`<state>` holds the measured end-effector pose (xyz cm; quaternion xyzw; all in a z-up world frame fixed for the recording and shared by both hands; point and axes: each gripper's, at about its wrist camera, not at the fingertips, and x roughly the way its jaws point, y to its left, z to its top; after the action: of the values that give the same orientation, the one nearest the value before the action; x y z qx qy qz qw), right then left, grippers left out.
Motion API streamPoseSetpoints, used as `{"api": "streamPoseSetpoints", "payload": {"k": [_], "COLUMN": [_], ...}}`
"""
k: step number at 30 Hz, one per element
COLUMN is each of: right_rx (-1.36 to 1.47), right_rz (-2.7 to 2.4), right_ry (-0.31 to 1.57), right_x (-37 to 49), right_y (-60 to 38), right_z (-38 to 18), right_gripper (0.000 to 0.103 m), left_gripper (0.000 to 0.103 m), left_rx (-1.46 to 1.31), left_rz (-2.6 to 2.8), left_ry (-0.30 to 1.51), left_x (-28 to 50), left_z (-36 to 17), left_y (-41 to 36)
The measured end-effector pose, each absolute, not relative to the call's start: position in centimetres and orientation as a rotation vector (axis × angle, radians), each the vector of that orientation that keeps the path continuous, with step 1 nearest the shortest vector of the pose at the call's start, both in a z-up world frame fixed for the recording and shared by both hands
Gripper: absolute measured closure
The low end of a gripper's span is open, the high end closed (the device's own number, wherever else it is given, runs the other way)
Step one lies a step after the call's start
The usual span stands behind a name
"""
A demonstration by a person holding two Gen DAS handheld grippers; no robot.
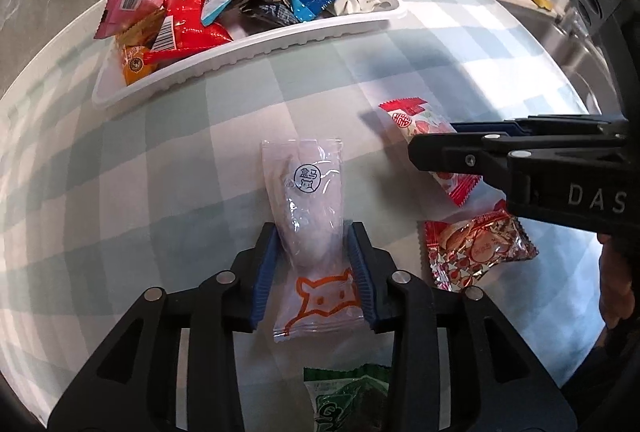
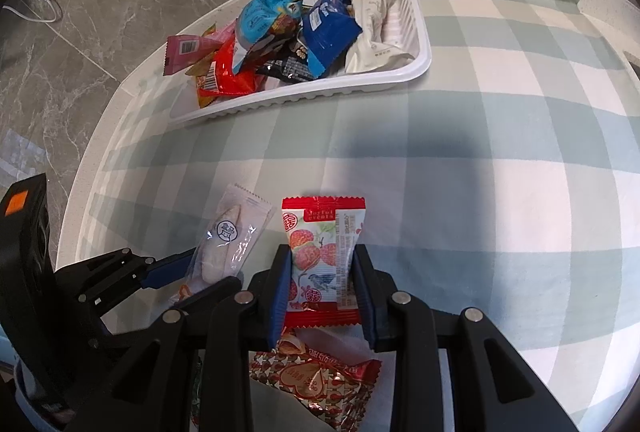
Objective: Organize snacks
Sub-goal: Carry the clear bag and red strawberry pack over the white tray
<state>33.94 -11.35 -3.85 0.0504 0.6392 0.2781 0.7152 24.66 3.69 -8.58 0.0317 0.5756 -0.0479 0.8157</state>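
Note:
A white tray [image 1: 328,30] at the far side holds several snack packets; it also shows in the right wrist view [image 2: 420,70]. My left gripper [image 1: 314,232] is shut on a clear packet with an orange cat face [image 1: 310,208], which lies on the checked cloth. My right gripper [image 2: 322,252] is shut on a red-and-white lychee packet [image 2: 320,252]. The right gripper shows in the left wrist view [image 1: 436,148], the left gripper in the right wrist view [image 2: 212,270]. A red foil packet [image 1: 476,248] lies beside both.
A green packet [image 1: 348,396] lies under my left gripper. The checked cloth [image 2: 500,192] covers a round table. A metal sink [image 1: 576,52] sits at the right. Grey marble floor with a cable [image 2: 40,8] lies beyond the table edge.

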Motion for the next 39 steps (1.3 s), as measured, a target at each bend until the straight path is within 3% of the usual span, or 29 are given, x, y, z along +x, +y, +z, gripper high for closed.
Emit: {"api": "streamPoseSetpoints", "payload": {"k": [4,8,11,23,39], "right_rx": [0.118,0.122,0.126,0.166,0.2], "right_rz": [0.614,0.615,0.617,0.621,0.631], "right_ry": [1.417,1.418,1.415,1.402,1.351], "right_x": [33.9,33.9,33.9,34.3,37.8], "right_y": [-11.4,-11.5,-11.5,-12.2,-11.5], "right_z": [-3.9,-4.0,-3.9,-3.0,-0.9], "right_gripper": [0.07,0.07,0.07,0.07,0.07], "left_gripper": [0.069,0.081,0.082,0.083,0.082], "left_rx": [0.077,0.046,-0.02,-0.212,-0.266], "left_rz": [-0.121,-0.124,-0.138,-0.162,-0.14], "left_ry": [1.218,1.209,1.205,1.166,1.092], "left_x": [24.6,24.7,24.6,24.7,28.6], "left_z": [-8.6,-8.6,-8.5,-6.5,-2.2], "left_y": [3.7,4.4,5.4,8.7,13.0]}}
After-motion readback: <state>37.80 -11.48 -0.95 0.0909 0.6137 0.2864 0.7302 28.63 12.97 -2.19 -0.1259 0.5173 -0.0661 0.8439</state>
